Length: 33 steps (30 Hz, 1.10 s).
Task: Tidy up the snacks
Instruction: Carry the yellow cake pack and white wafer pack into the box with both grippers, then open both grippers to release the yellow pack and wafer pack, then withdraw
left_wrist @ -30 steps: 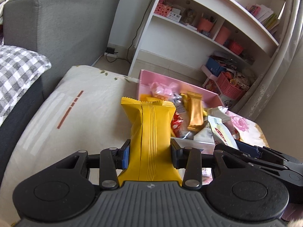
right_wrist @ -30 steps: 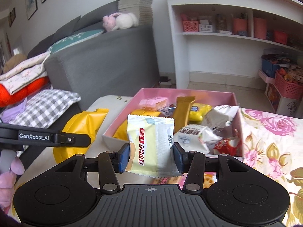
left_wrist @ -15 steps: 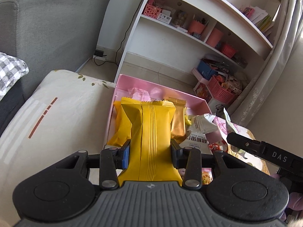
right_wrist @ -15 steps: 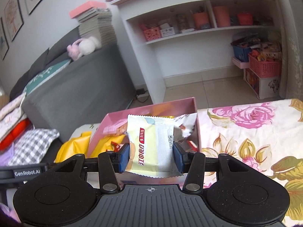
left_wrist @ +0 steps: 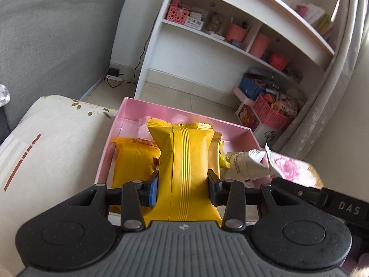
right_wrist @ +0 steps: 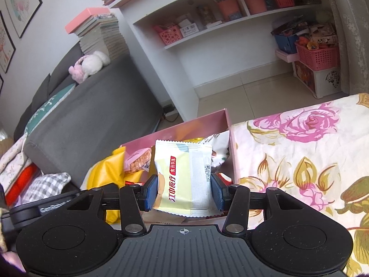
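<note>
My left gripper (left_wrist: 183,190) is shut on a yellow snack packet (left_wrist: 184,161) and holds it over the near part of the pink box (left_wrist: 184,115). Another yellow packet (left_wrist: 133,161) and a white packet (left_wrist: 244,164) lie in the box. My right gripper (right_wrist: 184,192) is shut on a pale yellow and white snack packet (right_wrist: 182,175) with red characters, held above the near right part of the pink box (right_wrist: 203,121). The yellow packet (right_wrist: 106,173) and part of the left gripper show at the left of the right wrist view.
The box sits on a floral cloth (right_wrist: 299,157). A grey sofa (left_wrist: 53,41) stands to the left and a white shelf unit (left_wrist: 230,46) with baskets behind. A cream cushion-like surface (left_wrist: 53,143) lies left of the box.
Both grippers have moved forward over the pink box with their packets still held. The right gripper has swung towards the box's right side.
</note>
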{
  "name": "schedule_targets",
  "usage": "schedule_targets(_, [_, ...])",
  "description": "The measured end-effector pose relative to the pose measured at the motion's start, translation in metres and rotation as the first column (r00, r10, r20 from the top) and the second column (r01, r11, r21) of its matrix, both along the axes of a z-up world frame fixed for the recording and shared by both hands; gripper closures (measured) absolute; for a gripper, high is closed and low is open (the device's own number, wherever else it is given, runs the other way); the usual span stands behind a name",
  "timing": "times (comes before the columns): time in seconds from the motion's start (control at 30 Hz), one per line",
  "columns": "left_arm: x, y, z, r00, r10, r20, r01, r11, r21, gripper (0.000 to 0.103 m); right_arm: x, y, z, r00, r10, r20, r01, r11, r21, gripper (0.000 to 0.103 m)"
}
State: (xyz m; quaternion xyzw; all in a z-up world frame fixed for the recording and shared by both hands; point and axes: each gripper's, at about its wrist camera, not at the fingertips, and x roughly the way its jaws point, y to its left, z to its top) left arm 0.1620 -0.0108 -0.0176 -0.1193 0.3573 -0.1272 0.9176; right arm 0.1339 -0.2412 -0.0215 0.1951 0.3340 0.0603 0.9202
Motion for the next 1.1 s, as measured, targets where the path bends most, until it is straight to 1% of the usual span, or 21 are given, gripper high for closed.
schedule_targets(0.07, [0.003, -0.002, -0.004, 1.000, 0.004, 0.005, -0.004, 1.000, 0.030, 0.065, 0.002, 0.003, -0.001, 1.000, 0.007, -0.001, -0.007, 1.000, -0.019, 0.056])
schedule_targets(0.17, [0.006, -0.002, -0.006, 1.000, 0.005, 0.013, -0.006, 0.999, 0.040, 0.065, 0.006, 0.007, -0.005, 1.000, 0.012, -0.003, -0.012, 0.999, -0.045, 0.056])
schedule_targets(0.37, [0.008, -0.008, -0.007, 0.998, -0.017, 0.055, 0.012, 0.996, 0.086, 0.065, 0.014, 0.014, -0.012, 1.000, 0.014, -0.010, -0.015, 0.996, -0.082, 0.056])
schedule_targets(0.7, [0.011, -0.012, -0.009, 0.996, -0.030, 0.085, 0.023, 0.996, 0.085, 0.065, 0.016, 0.016, -0.014, 1.000, 0.007, 0.000, -0.007, 0.994, -0.105, 0.055])
schedule_targets(0.73, [0.012, -0.013, -0.009, 0.996, -0.033, 0.084, 0.026, 0.996, 0.084, 0.064, 0.015, 0.016, -0.014, 1.000, 0.007, 0.001, -0.007, 0.995, -0.102, 0.054])
schedule_targets(0.77, [0.012, -0.013, -0.009, 0.996, -0.032, 0.081, 0.025, 0.996, 0.084, 0.059, 0.015, 0.016, -0.014, 1.000, 0.006, 0.005, -0.006, 0.996, -0.094, 0.053])
schedule_targets(0.8, [0.012, -0.013, -0.009, 0.996, -0.031, 0.079, 0.024, 0.996, 0.082, 0.055, 0.015, 0.014, -0.013, 1.000, 0.006, 0.003, -0.006, 0.997, -0.076, 0.049])
schedule_targets(0.83, [0.012, -0.013, -0.009, 0.997, -0.023, 0.079, 0.016, 0.996, 0.083, 0.047, 0.016, 0.011, -0.013, 1.000, 0.004, -0.002, -0.004, 0.998, -0.056, 0.046])
schedule_targets(0.87, [0.011, -0.012, -0.009, 0.996, -0.018, 0.083, 0.011, 0.996, 0.083, 0.045, 0.016, 0.009, -0.012, 1.000, 0.001, -0.004, -0.001, 0.999, -0.041, 0.041])
schedule_targets(0.9, [0.010, -0.011, -0.008, 0.996, -0.018, 0.086, 0.011, 0.997, 0.083, 0.045, 0.016, 0.008, -0.011, 1.000, -0.004, -0.003, 0.003, 0.999, -0.035, 0.038])
schedule_targets(0.93, [0.010, -0.011, -0.007, 0.996, -0.020, 0.086, 0.013, 0.997, 0.083, 0.044, 0.016, 0.007, -0.009, 1.000, -0.008, -0.002, 0.008, 0.999, -0.036, 0.038])
schedule_targets(1.03, [0.007, -0.011, -0.005, 0.996, -0.013, 0.089, 0.005, 0.996, 0.087, 0.035, 0.014, 0.006, -0.007, 1.000, -0.011, -0.001, 0.011, 0.999, -0.039, 0.036])
schedule_targets(1.1, [0.005, -0.010, -0.004, 0.997, -0.015, 0.082, 0.008, 0.996, 0.091, 0.034, 0.011, 0.007, -0.005, 1.000, -0.014, -0.003, 0.014, 0.999, -0.044, 0.032])
